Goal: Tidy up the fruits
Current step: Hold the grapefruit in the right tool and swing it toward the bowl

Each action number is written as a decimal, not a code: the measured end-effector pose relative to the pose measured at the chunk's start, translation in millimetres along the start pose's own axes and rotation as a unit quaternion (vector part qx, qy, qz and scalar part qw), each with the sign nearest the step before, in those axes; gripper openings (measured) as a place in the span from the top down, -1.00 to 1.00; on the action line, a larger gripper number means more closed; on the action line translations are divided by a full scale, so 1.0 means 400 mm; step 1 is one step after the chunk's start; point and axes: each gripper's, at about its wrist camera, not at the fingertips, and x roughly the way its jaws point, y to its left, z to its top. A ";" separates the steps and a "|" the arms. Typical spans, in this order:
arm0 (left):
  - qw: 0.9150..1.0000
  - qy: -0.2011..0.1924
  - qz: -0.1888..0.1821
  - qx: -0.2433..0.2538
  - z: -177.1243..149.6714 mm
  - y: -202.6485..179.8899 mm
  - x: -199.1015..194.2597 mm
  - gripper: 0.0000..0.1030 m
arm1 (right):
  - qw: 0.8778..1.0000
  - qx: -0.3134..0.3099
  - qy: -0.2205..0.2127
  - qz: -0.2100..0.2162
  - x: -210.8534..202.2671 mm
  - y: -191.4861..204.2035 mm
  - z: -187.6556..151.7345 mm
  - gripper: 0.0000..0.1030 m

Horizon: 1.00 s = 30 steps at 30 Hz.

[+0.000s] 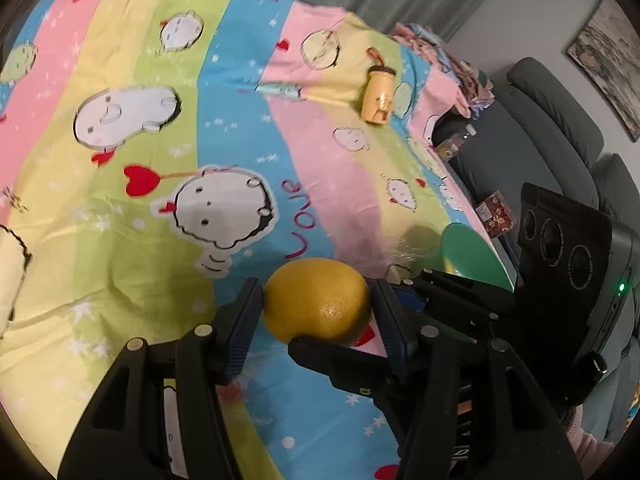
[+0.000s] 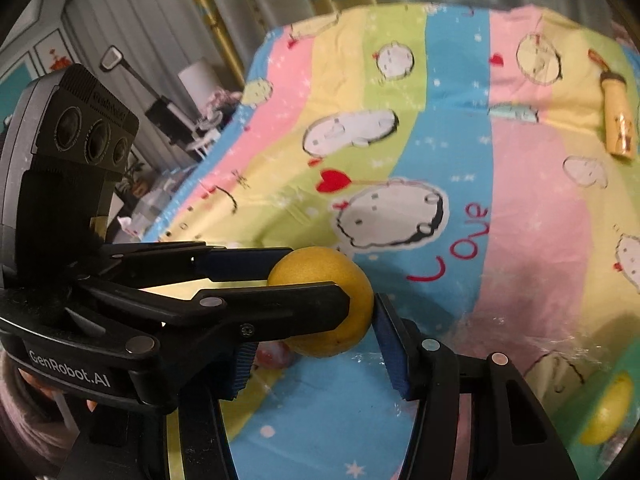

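A yellow lemon (image 1: 318,300) sits between the blue pads of my left gripper (image 1: 318,308), which is shut on it just above the striped cartoon cloth. In the right wrist view the same lemon (image 2: 324,308) is held by the left gripper's black fingers (image 2: 276,308) coming in from the left. My right gripper (image 2: 316,356) is open, its right pad (image 2: 390,348) beside the lemon; its fingers (image 1: 340,360) reach in from the right in the left wrist view. A second lemon (image 2: 610,408) lies on a green plate (image 2: 576,420) at lower right.
The green plate's rim (image 1: 468,248) shows at the table's right edge. A small yellow bottle (image 1: 378,94) lies on the far cloth, also in the right wrist view (image 2: 618,120). A grey sofa (image 1: 552,120) stands beyond the right edge.
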 end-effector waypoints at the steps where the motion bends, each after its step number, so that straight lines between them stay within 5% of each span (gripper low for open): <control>1: 1.000 -0.003 0.002 0.006 -0.001 -0.013 -0.010 -0.07 | 1.000 -0.001 -0.003 0.001 -0.009 0.004 0.001 -0.10; 18: 0.999 0.042 -0.019 -0.028 -0.102 -0.034 0.010 -0.05 | 0.997 0.059 0.035 0.035 -0.026 -0.009 -0.119 -0.10; 30: 0.997 0.076 -0.018 -0.007 -0.163 -0.067 0.056 -0.05 | 0.995 0.057 0.066 0.038 -0.007 0.002 -0.203 -0.05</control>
